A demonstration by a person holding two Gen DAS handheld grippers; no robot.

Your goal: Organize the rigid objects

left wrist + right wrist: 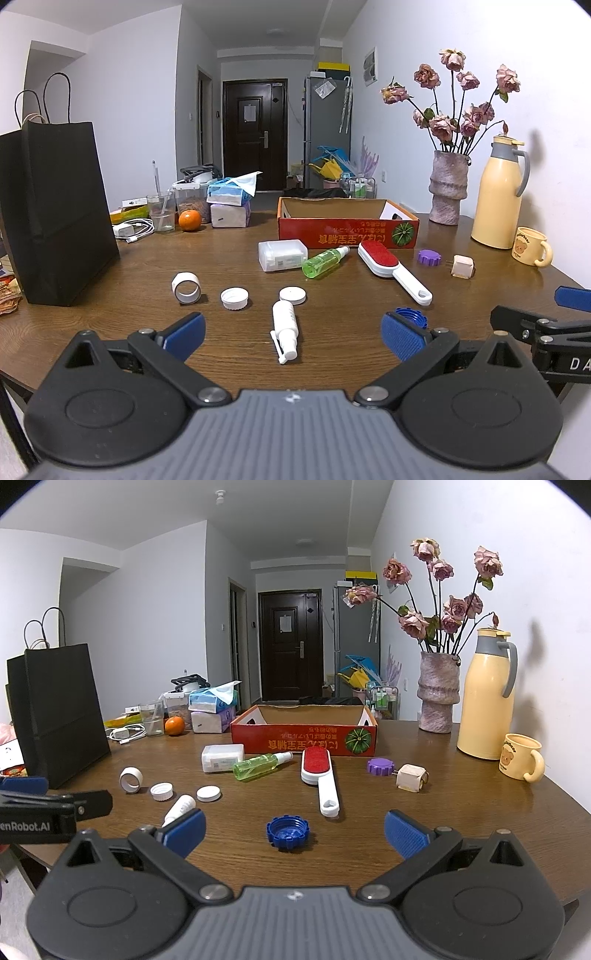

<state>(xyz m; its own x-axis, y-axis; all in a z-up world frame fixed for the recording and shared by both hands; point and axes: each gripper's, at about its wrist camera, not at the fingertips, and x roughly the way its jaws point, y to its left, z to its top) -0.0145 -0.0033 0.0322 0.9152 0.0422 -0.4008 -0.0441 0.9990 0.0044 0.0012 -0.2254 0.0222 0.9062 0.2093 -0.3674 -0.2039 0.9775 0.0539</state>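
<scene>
I see, before the cardboard box [303,734]: ridged blue cap [288,832], smooth white spray bottle [284,326], bristly red brush [319,776]. My left gripper [293,332] and right gripper [294,830] both gape, empty.

I see a tall black paper bag [55,206] standing at the table's left, an orange fruit [190,220] beside a clear plastic cup [161,213], and a pale yellow thermos jug [487,694] next to a textured pink vase of dried roses [438,690].

Residential apartment: wooden dining table [369,834], entry door [290,646] down the far hallway, refrigerator [327,122], vase of dried roses [437,690].
</scene>
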